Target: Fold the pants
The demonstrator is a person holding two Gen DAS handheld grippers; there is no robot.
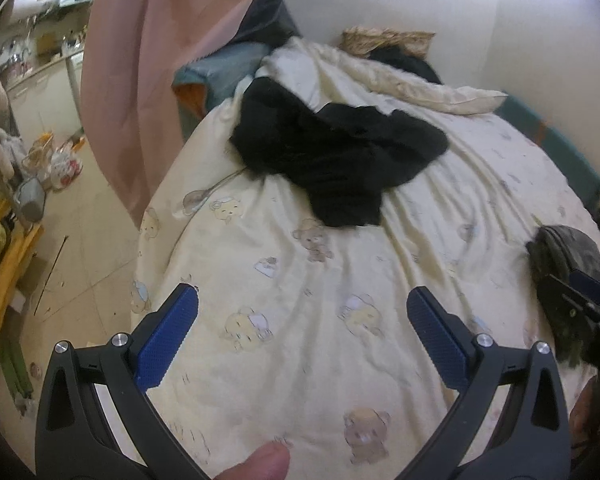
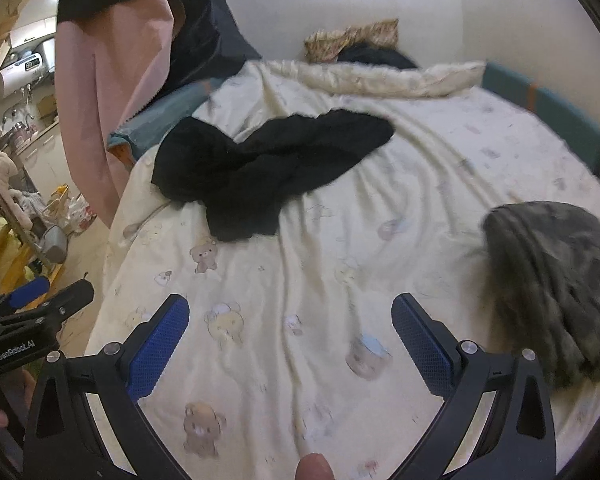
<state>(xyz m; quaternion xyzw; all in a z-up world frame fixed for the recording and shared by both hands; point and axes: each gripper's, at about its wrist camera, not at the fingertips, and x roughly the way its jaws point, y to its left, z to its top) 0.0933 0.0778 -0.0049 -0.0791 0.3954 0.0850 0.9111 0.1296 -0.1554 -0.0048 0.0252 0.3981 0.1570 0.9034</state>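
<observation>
Black pants (image 1: 336, 156) lie crumpled on the cream bear-print bed sheet (image 1: 300, 280), toward the far left of the bed; they also show in the right wrist view (image 2: 260, 168). A folded grey-green camouflage garment (image 2: 556, 280) lies at the bed's right side, also in the left wrist view (image 1: 568, 260). My left gripper (image 1: 302, 300) is open and empty above the near sheet. My right gripper (image 2: 290, 308) is open and empty, just left of the camouflage garment. Each gripper shows at the edge of the other's view.
A person in pink and black (image 2: 120, 80) stands at the bed's far left corner. A rolled cream blanket (image 1: 400, 76) and a pillow (image 1: 388, 38) lie by the wall. The floor on the left holds bags, yellow furniture (image 1: 4, 264) and clutter.
</observation>
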